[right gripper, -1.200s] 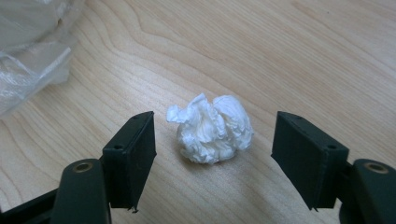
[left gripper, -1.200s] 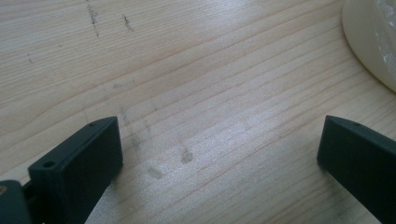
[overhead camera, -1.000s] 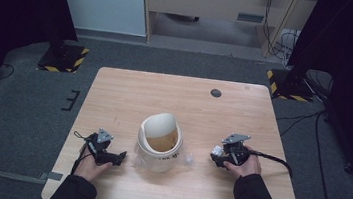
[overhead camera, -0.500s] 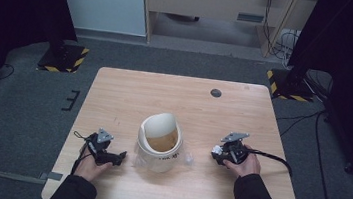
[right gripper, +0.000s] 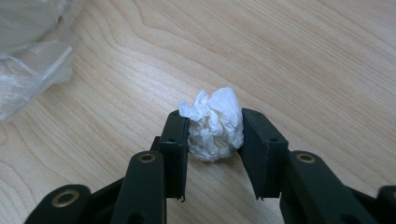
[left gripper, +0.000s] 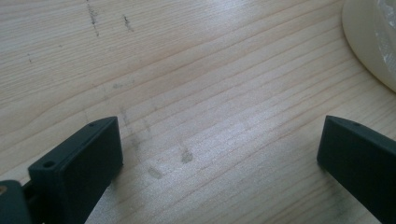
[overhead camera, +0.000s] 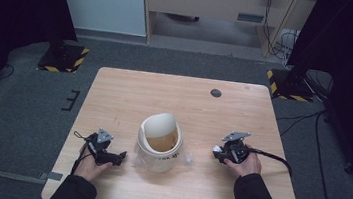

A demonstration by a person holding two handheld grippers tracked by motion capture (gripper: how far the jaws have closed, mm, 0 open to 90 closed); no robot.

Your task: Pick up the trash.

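Looking down from the high view: bin [overhead camera: 159,140] mid-table [overhead camera: 130,94], left gripper [overhead camera: 118,156] just left of it, right gripper [overhead camera: 216,151] to its right. Left gripper view: jaws wide apart, nothing between, bin edge [left gripper: 369,42] near. Right gripper view: jaws just closed, pressing a paper wad [right gripper: 214,124], right of the bin's plastic liner [right gripper: 32,56].

A lab: black curtains [overhead camera: 7,20], cables [overhead camera: 279,20], hazard-taped stands [overhead camera: 63,56].

The bin [overhead camera: 160,143] stands mid-table [overhead camera: 174,99] — left tool [overhead camera: 116,157] left of it, paper wad [right gripper: 215,123] right.
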